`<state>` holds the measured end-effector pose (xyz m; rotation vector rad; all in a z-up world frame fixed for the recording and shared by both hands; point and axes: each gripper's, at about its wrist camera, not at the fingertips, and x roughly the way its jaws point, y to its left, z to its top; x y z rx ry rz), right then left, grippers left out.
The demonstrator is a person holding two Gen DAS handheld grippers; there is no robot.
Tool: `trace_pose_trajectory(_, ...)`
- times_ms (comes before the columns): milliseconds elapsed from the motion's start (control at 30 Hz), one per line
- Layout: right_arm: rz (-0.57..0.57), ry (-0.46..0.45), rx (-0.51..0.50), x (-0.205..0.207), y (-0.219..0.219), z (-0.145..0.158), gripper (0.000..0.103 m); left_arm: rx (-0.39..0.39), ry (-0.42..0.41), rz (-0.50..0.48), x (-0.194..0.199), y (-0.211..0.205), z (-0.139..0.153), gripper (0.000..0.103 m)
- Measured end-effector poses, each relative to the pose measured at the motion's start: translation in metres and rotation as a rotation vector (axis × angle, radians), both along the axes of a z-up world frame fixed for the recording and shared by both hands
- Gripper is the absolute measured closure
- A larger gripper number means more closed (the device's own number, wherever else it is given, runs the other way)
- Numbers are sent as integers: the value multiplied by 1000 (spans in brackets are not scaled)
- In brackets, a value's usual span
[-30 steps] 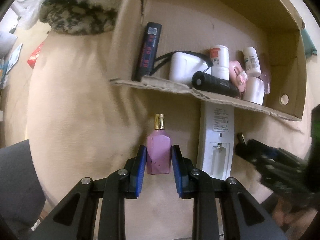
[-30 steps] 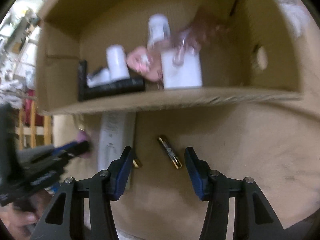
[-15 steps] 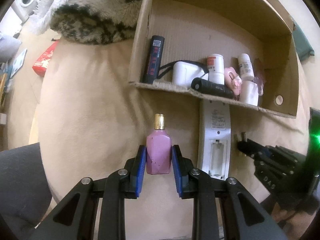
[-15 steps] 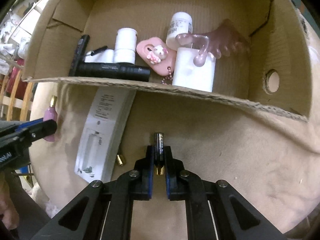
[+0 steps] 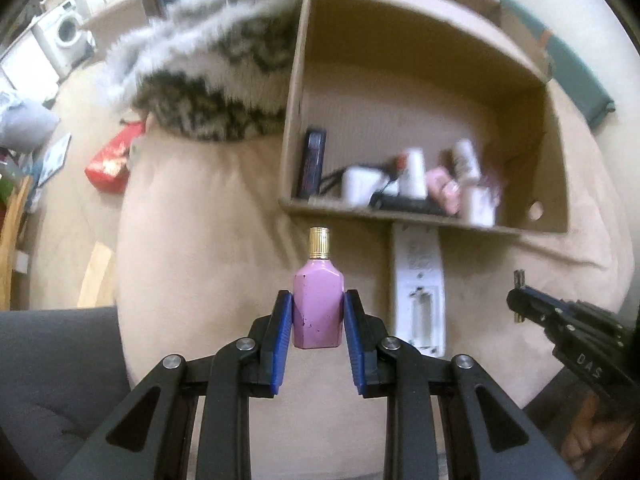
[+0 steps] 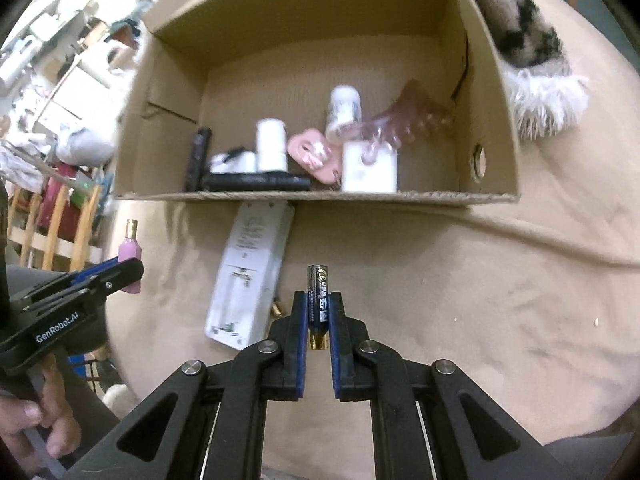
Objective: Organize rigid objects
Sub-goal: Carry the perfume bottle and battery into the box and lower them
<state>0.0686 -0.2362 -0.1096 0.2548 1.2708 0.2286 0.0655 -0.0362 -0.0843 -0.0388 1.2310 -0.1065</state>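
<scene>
Left gripper [image 5: 319,312] is clamped on a pink bottle [image 5: 318,312] with a gold ribbed cap, its 2 blue pads pressed against the bottle's flat sides. The bottle stands upright between the fingers, held above the beige cushion [image 5: 208,264], with the cap pointing toward the near edge of the cardboard box [image 5: 400,80].

Right gripper [image 6: 318,312] is closed narrowly on a dark AA battery [image 6: 318,300], which sits upright between its blue pads with the gold end at the bottom and the top poking out above the fingertips. In the left wrist view this gripper shows at the right edge, the battery's tip just visible at its front.

A white remote control [image 6: 248,276] lies face down on the cushion between the 2 grippers, its battery compartment open and its far end tucked under the box's front wall. A small gold-coloured item [image 6: 277,310] lies on the cushion just beside the remote's lower right edge; it is too small to identify.

Inside the box, near the front wall, sit a black cylinder [image 6: 256,182] lying flat, a dark stick-shaped item [image 6: 198,156] standing at the left, 2 white bottles [image 6: 272,144], a white block [image 6: 370,168], a pink heart-shaped case [image 6: 310,152] and a translucent pink hair claw [image 6: 404,120]. A furry grey-and-white throw [image 5: 208,80] lies against the box's outer side.
</scene>
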Motion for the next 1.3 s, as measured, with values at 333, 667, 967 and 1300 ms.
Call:
trace_pose_trajectory(333,-2,-161,22,2,-4,63,92,-10,-117,-23,22,-9,63,80)
trace_pose_trajectory(667,8,-250,30,35,-2,97,92,-6,-165,-44,61,-22,82,80)
trace_pose_trajectory(967,-10,-257,27,76,-14,92,92,4,-147,-56,95,-33,63,80)
trace_pose_trajectory(1300,-65,-189,107,98,-41,45,92,21,-94,-117,119,-50,15,80)
